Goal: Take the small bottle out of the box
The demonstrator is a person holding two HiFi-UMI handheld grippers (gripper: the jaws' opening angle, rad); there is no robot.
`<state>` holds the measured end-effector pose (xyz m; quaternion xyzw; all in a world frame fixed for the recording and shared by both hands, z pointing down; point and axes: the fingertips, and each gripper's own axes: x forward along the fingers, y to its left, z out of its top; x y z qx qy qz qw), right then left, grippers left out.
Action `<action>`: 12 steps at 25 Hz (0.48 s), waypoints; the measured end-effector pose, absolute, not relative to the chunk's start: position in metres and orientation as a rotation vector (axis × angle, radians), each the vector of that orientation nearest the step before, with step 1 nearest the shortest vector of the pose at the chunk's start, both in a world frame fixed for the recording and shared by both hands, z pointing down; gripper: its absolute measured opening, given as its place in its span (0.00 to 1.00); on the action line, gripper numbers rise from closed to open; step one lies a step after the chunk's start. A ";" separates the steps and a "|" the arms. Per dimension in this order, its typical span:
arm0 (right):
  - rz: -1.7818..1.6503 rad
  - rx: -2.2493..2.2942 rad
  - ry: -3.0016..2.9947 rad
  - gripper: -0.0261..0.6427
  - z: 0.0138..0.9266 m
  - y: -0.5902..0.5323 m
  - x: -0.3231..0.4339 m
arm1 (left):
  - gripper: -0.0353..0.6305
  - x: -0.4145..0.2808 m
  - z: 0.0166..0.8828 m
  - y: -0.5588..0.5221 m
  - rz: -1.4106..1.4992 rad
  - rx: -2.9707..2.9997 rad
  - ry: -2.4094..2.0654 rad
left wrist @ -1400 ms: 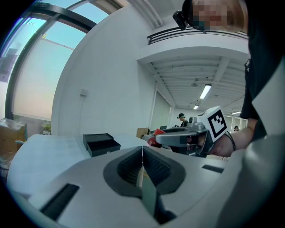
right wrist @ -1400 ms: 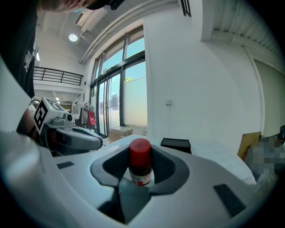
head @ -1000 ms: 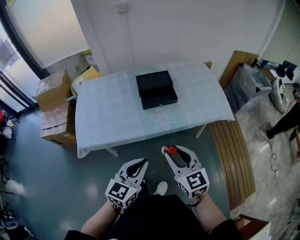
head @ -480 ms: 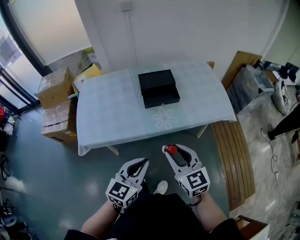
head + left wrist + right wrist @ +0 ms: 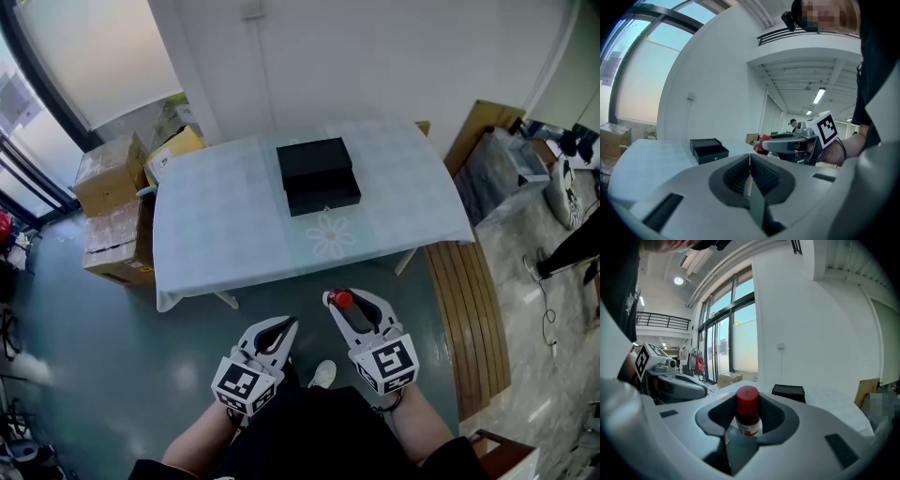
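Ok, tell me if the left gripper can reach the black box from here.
Probably not from here: the left gripper hangs shut, short of the table, and the black box sits toward its far side. Nothing stands between them.

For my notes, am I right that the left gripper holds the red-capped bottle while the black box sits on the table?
Not quite: the right gripper holds the bottle, as the right gripper view shows; the left gripper is shut and empty. The box does sit on the table.
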<state>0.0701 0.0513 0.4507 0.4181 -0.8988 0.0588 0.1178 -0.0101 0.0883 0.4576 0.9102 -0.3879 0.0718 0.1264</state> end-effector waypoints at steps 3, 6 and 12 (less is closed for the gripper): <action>0.180 1.224 -2.628 0.28 0.452 0.049 0.069 | 0.10 -0.011 0.458 0.087 0.210 2.646 -1.127; 0.188 1.223 -2.628 0.28 0.453 0.046 0.067 | 0.10 -0.013 0.460 0.084 0.213 2.640 -1.128; 0.197 1.220 -2.628 0.28 0.455 0.039 0.065 | 0.10 -0.016 0.462 0.078 0.215 2.628 -1.132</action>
